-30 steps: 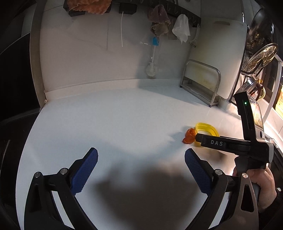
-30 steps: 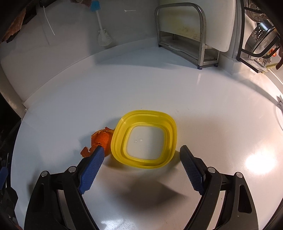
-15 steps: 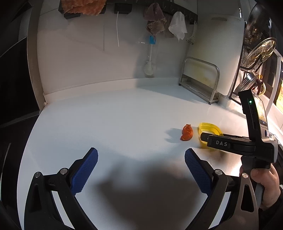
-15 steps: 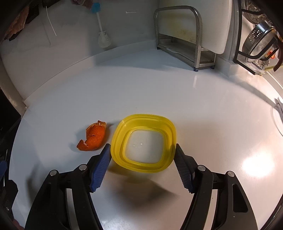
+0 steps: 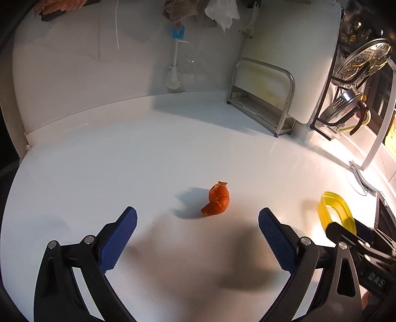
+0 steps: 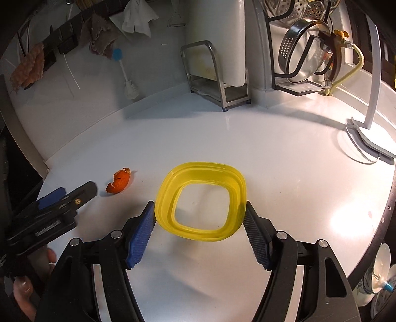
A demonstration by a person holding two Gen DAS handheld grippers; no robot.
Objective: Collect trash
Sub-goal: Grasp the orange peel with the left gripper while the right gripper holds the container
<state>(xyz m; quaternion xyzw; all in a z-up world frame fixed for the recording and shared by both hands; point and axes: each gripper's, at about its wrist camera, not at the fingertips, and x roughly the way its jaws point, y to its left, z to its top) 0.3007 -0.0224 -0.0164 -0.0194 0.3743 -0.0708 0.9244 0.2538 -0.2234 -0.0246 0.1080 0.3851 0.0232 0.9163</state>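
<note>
Fingers (image 6: 141,235) on your right gripper (image 6: 200,231) clamp the yellow tub (image 6: 201,200), lifted mid-worktop to catch trash; your left gripper (image 5: 196,237) gapes behind the orange peel (image 5: 217,199).

This is a home kitchen. A glossy white surface (image 5: 123,173) runs back to a white wall. At that wall stands a steel rack (image 5: 262,96) holding a white cutting board (image 5: 292,49), the landmark here. Left of the rack a bottle brush (image 5: 174,74) hangs, and above it cloths (image 5: 222,12) dangle from a dark rail. Right of the rack a wire holder carries a perforated metal strainer (image 6: 297,47) and a steamer plate (image 5: 363,59).
</note>
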